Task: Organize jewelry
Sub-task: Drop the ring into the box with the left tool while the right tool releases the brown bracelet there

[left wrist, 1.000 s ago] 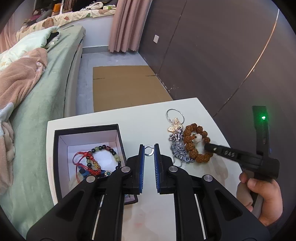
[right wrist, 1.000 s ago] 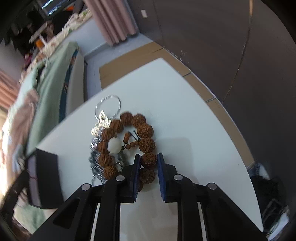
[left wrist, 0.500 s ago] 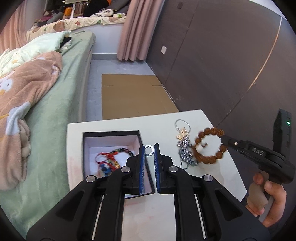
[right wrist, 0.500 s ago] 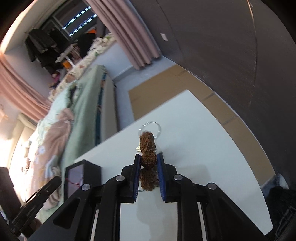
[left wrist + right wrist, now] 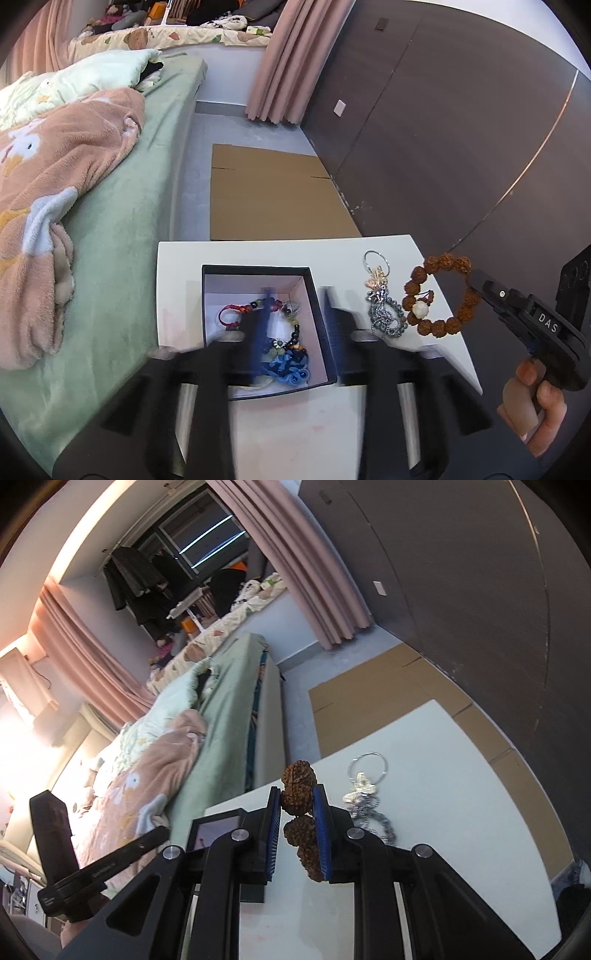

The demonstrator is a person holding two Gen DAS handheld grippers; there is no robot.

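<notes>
While the left hand-held gripper (image 5: 295, 325) has just been opening, empty, above the box (image 5: 321, 295), the right hand-held gripper (image 5: 297, 825) pinches the bracelet (image 5: 439, 295) aloft over the surface (image 5: 258, 251), apparently box-bound.

Green bed (image 5: 122, 206) — floor cardboard (image 5: 273, 199)

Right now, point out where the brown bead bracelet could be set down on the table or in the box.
Bare tabletop lies in front of the black box, behind it too. Box floor: pale far-left corner is free; beads crowd its near right. Right of the box, the keyring and chain fill the strip.
</notes>
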